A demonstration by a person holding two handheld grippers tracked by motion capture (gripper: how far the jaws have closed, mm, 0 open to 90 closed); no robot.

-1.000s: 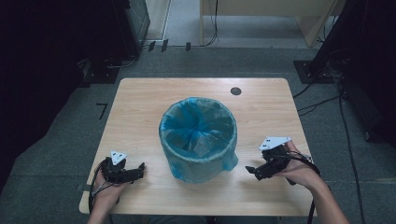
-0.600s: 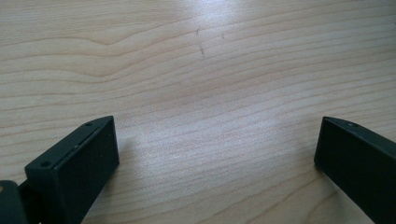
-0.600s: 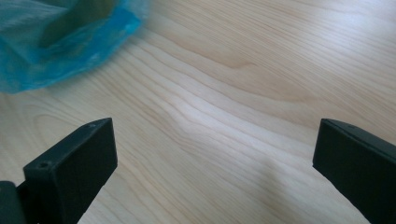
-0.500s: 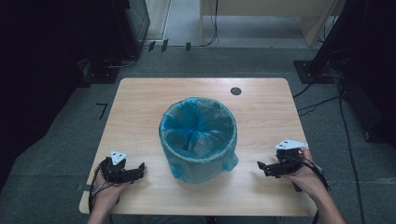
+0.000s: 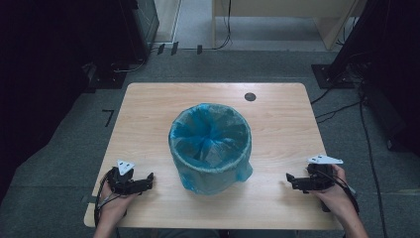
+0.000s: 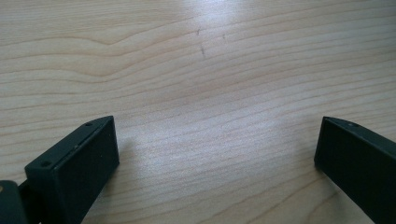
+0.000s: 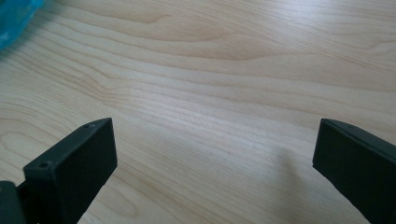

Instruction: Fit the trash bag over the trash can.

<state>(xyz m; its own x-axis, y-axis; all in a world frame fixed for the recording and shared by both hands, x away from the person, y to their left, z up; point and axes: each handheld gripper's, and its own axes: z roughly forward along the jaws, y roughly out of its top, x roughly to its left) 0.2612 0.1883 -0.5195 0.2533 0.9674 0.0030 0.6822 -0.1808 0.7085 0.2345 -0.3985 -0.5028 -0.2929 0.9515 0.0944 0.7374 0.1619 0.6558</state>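
At the near edge of the desk (image 5: 148,104), to either side of the bin (image 5: 210,144), both tongs rest low over bare wood. The left tongs (image 5: 148,179) stand wide open, holding nothing, near the bin's left. The right tongs (image 5: 289,179) likewise gape empty, well apart on its right. The bin, lined with a blue bag (image 5: 208,129), stands upright at mid-desk beyond them.
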